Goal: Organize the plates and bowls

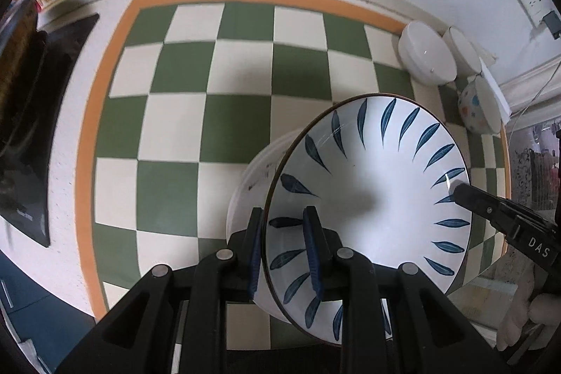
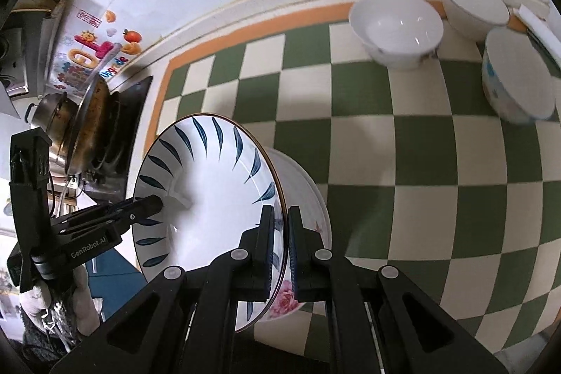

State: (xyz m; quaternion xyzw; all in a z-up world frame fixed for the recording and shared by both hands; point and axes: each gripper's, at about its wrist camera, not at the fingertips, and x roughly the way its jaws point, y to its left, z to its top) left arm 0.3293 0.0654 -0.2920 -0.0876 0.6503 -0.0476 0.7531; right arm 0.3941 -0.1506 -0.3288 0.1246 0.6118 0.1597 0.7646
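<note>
Both the left gripper [image 1: 285, 255] and right gripper [image 2: 280, 249] clamp opposite rims of a white leaf-patterned ceramic plate [image 1: 368, 198], stacked on a rose-printed white bowl [image 2: 301, 198]. They hang above the near green-checked mat [image 1: 210, 93]; three bowls [image 2: 398, 27] sit far right.

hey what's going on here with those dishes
A person holds a leaf-patterned plate with both tools: the left gripper clamps one rim, the right gripper the opposite rim. The plate hangs tilted above a green checkered mat. Three bowls sit by the wall at the mat's far corner.
</note>
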